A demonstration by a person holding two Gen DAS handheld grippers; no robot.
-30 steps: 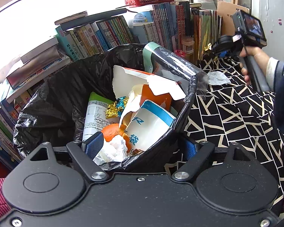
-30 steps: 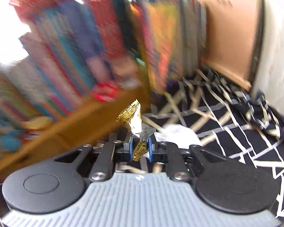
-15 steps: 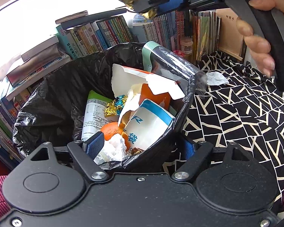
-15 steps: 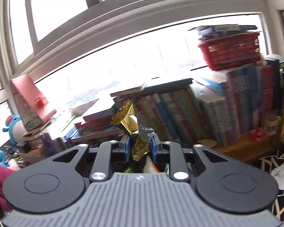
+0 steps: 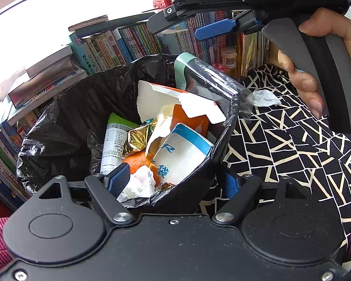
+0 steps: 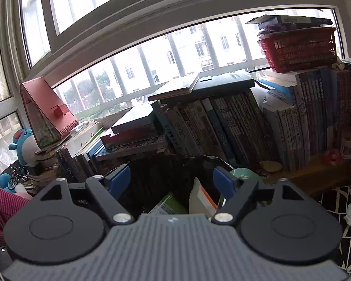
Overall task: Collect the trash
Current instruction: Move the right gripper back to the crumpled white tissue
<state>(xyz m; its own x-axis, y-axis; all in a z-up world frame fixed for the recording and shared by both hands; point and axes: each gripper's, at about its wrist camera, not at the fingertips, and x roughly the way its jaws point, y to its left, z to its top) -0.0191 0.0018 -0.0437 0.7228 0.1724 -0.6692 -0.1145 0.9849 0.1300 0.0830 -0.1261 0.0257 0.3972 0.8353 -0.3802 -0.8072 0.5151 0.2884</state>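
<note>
Wrapper (image 5: 138,138): crumpled gold foil in bin (image 5: 58,126) | right fingers (image 6: 121,179) opening, empty | left fingers (image 5: 119,179) closing, astride bin rim

On my right gripper (image 5: 213,27), overhead in the left wrist view, I read white capitals "DAS", cut off by the frame edge. A white-and-blue paper bag (image 5: 182,154) in the bin shows a blue "R" and the character "袋". Book spines (image 5: 110,51) carry Chinese titles too small to read

Gold wrapper (image 5: 138,138) inside full bin (image 5: 82,107)
</note>
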